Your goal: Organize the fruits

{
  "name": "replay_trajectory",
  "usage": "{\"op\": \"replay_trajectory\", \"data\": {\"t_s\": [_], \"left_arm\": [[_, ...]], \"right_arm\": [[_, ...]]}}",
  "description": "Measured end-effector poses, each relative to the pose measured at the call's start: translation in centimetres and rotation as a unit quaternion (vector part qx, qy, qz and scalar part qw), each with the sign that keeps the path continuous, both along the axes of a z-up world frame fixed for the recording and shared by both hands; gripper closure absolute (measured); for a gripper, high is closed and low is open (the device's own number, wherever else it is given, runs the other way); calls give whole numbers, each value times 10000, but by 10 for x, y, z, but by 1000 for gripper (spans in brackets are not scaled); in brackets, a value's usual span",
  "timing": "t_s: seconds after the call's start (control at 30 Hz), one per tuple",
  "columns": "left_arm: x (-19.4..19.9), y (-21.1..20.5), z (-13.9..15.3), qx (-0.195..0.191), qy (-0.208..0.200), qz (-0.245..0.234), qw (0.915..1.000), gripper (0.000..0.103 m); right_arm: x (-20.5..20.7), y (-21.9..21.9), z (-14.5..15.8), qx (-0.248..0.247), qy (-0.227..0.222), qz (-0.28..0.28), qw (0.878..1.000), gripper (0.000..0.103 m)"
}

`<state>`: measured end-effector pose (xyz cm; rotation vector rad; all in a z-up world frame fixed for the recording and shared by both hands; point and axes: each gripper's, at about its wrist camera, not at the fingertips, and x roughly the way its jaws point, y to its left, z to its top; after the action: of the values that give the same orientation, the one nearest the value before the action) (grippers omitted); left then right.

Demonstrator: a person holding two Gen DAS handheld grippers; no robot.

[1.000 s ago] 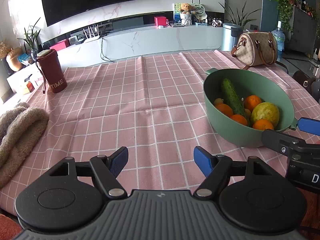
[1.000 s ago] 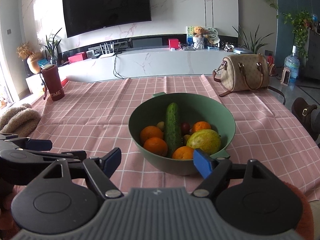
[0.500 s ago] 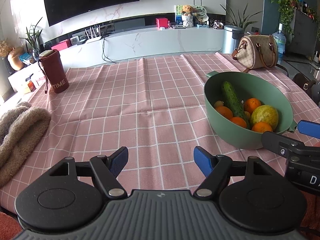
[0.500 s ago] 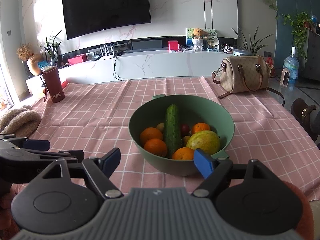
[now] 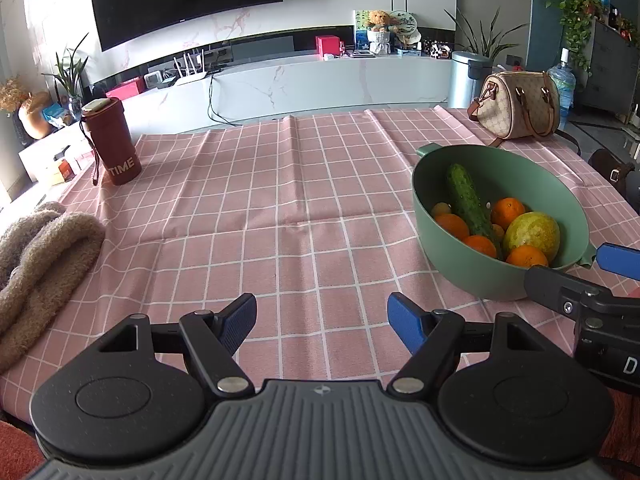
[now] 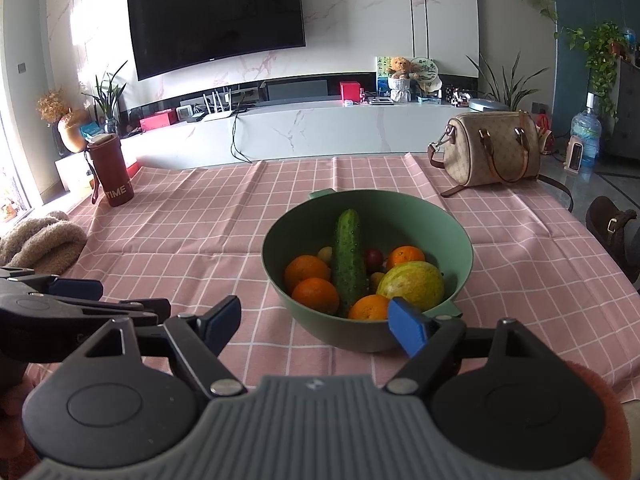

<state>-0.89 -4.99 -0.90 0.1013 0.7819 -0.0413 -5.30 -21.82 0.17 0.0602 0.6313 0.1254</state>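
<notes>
While level over cloth, left tool (image 5: 322,318) gapes | right tool (image 6: 314,320) gapes, facing bowl (image 6: 460,236)

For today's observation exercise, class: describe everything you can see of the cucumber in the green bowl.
The cucumber is long, dark green and bumpy-skinned, whole and uncut. It lies sloped inside the green bowl, its far end raised toward the back wall, its near end down among the fruit. Oranges press against its left side; small round fruits sit along its right. No gripper touches it.

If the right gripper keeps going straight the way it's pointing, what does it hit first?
Probably the near wall of the green bowl; the right gripper, jaws open, points straight at it, though the gap is hard to judge.
</notes>
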Motion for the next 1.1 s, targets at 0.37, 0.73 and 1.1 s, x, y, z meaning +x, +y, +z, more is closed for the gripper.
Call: {"op": "replay_trajectory", "data": {"t_s": [0.37, 0.73, 1.1], "left_arm": [[0, 0, 0, 8, 4, 8, 10000, 15], [0, 1, 1, 7, 4, 6, 10000, 15], [-1, 2, 0, 29, 6, 27, 10000, 15]], "right_arm": [[1, -1, 0, 48, -2, 19, 10000, 26], [1, -1, 0, 50, -2, 16, 10000, 26], [1, -1, 0, 52, -4, 16, 10000, 26]]}}
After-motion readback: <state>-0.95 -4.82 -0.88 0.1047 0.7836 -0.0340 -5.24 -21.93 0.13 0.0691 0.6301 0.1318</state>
